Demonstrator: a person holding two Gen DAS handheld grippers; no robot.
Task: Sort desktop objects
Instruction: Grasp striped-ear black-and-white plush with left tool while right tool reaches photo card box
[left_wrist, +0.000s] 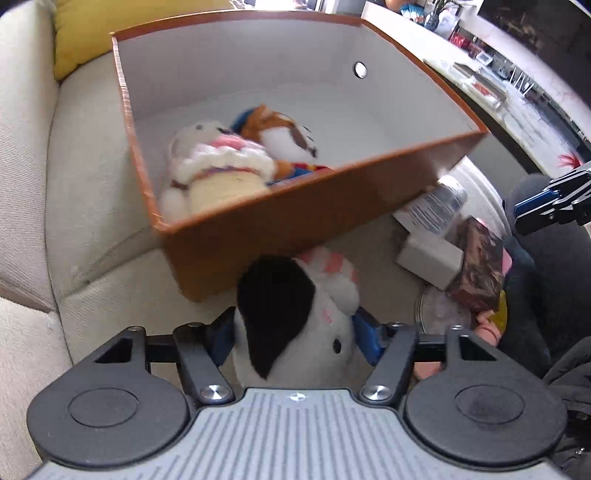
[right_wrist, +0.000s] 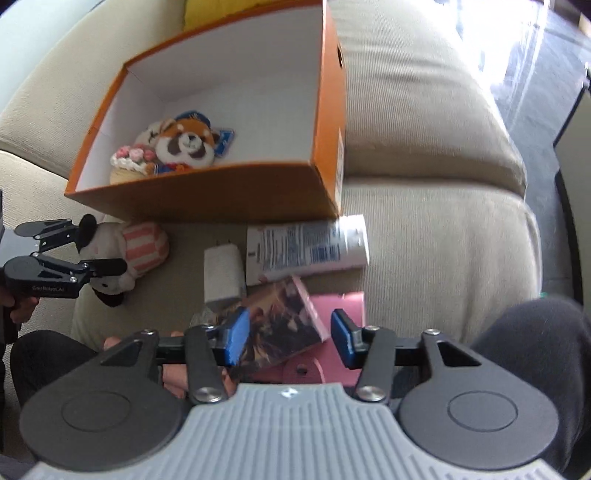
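Cream sofa cushions (right_wrist: 424, 236) carry an open orange box (right_wrist: 207, 199) with white inner walls. Inside it lie a red-panda plush (right_wrist: 186, 146) and a cupcake plush (left_wrist: 225, 166), touching each other. Just in front of the box, the left gripper (left_wrist: 295, 332) is clamped on a black-and-white dog plush (left_wrist: 291, 321). The right gripper (right_wrist: 288, 336) hangs with fingers apart over a patterned small box (right_wrist: 280, 321), beside a white tube (right_wrist: 306, 247) and a white charger (right_wrist: 223, 273). Behind sits a yellow pillow (left_wrist: 92, 26).

"GenRobot.AI" printed on the left gripper (right_wrist: 90, 251) body; tube label unreadable
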